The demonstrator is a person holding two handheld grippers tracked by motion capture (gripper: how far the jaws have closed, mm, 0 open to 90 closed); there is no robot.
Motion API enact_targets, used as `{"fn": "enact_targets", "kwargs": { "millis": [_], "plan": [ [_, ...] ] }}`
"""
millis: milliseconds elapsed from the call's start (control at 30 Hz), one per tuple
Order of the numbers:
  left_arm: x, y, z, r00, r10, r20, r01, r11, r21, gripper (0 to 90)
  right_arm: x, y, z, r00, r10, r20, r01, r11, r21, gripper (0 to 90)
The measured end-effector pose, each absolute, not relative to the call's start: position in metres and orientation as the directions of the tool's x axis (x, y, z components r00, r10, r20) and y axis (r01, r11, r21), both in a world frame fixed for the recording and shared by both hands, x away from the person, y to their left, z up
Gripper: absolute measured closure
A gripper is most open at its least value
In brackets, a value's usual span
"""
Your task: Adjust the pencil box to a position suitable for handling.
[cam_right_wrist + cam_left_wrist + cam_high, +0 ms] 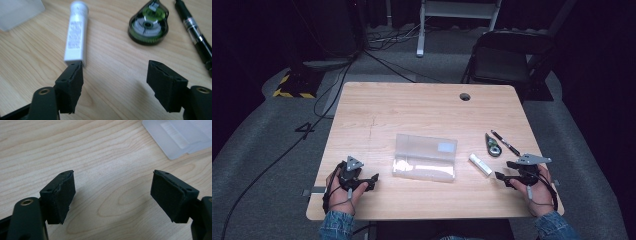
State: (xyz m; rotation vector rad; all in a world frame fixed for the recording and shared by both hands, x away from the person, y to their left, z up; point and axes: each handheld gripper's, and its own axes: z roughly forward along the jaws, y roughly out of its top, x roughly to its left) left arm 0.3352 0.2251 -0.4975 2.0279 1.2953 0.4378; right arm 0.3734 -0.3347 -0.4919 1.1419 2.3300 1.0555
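Progress: work reads as at its start. The clear plastic case [425, 157] lies open at the centre of the high view, lid folded back toward the top of the frame, and both halves look empty. Nothing is held.

Left gripper [368, 181]: lower left of the high view, resting low over the desk [412, 105]. In the left gripper view its jaws stand wide apart with bare wood grain between them; a corner of the case sits in the upper right of that frame, well apart from the jaws.

Right gripper [506, 170]: lower right of the high view, jaws spread wide, nothing between them. In the right gripper view the white tube [76, 32] (glue stick or similar; label too blurred to read) lies just beyond the left jaw tip, its near end close to or touching it; I cannot tell which. The correction tape dispenser [148, 23], green and black, sits in the upper middle of that frame, and the black pen [193, 33] runs down the right edge.

Judgement: the likely job is loading the stationery into the case. Done: case opened. Left: all three items, then probably closing the lid. The white tube is nearest the right gripper and looks like the first pick.

Count:
- cases: 1
- white tubes: 1
- correction tape dispensers: 1
- pens: 1
- grippers: 2
- folding chair [507, 57] beyond the desk: 1
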Motion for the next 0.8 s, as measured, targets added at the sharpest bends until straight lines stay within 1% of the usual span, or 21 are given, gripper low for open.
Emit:
{"fn": "enact_targets", "kwargs": {
  "millis": [233,400,433,500,533,800],
  "plan": [
    [0.338,0.217,-0.483,0.475,0.874,-0.100,0.640,-0.265,0.721,21.0,0.377,-0.318,-0.469,-0.656,0.755,0.028,0.508,0.413,0.756,31.7],
    [0.339,0.208,-0.473,0.501,0.858,-0.113,0.619,-0.264,0.739,21.9,0.378,-0.301,-0.461,-0.691,0.722,0.044,0.485,0.417,0.769,33.0],
    [0.340,0.207,-0.471,0.507,0.854,-0.115,0.616,-0.266,0.742,23.1,0.379,-0.296,-0.459,-0.700,0.713,0.045,0.478,0.420,0.771,33.1],
    [0.342,0.203,-0.468,0.523,0.843,-0.121,0.609,-0.271,0.745,28.7,0.381,-0.287,-0.456,-0.714,0.698,0.053,0.471,0.424,0.774,33.5],
    [0.344,0.201,-0.467,0.528,0.841,-0.115,0.608,-0.280,0.743,29.6,0.382,-0.283,-0.455,-0.721,0.690,0.056,0.467,0.426,0.775,34.0],
    [0.359,0.183,-0.470,0.543,0.833,-0.108,0.610,-0.304,0.732,33.4,0.393,-0.248,-0.456,-0.754,0.651,0.089,0.472,0.442,0.762,34.2]
  ]
}}
